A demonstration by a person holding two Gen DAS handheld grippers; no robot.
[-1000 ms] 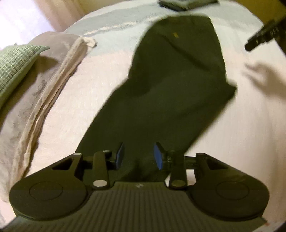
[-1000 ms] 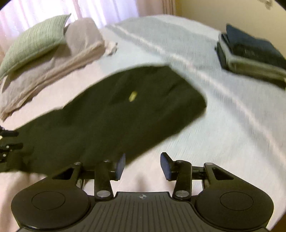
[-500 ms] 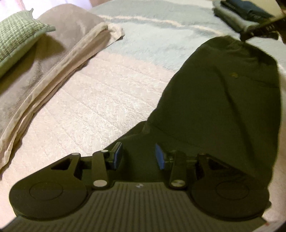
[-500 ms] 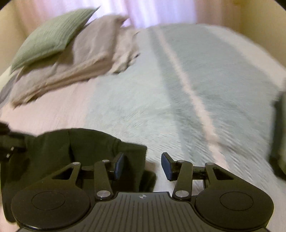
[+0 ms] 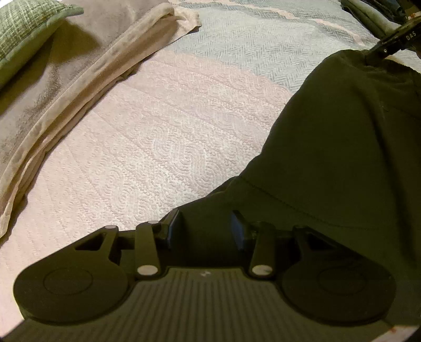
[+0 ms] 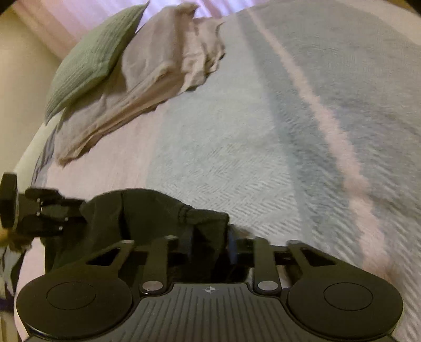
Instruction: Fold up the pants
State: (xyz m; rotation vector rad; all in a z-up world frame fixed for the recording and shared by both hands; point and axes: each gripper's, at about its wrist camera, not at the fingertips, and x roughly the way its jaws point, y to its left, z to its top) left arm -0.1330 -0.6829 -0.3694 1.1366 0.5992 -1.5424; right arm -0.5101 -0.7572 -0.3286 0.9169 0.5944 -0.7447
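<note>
Dark pants (image 5: pixel 342 163) spread over the bedspread (image 5: pixel 163 136), filling the right half of the left wrist view and reaching down under the left gripper (image 5: pixel 205 227). Cloth between its two fingers, jaws narrow; pressing on the fabric or only straddling it cannot be told, since black cloth and black pads merge. In the right wrist view, seen from the side at the far left edge, clamped on a bunched end of the pants (image 6: pixel 147 210).

Right gripper (image 6: pixel 209 246) closing, a gathered fold of cloth standing between its fingers, the pads seemingly against it. Edge of the pants hanging slack between the two grippers, just above the bed. In the left wrist view, right gripper's tip (image 5: pixel 389 44) meeting the far upper edge of the cloth.

Beyond: a green pillow (image 6: pixel 94 58) lying on a folded beige blanket (image 6: pixel 158 79) at the head of the bed. Stack of folded clothes (image 5: pixel 368 15) barely visible at the top right of the left wrist view.
</note>
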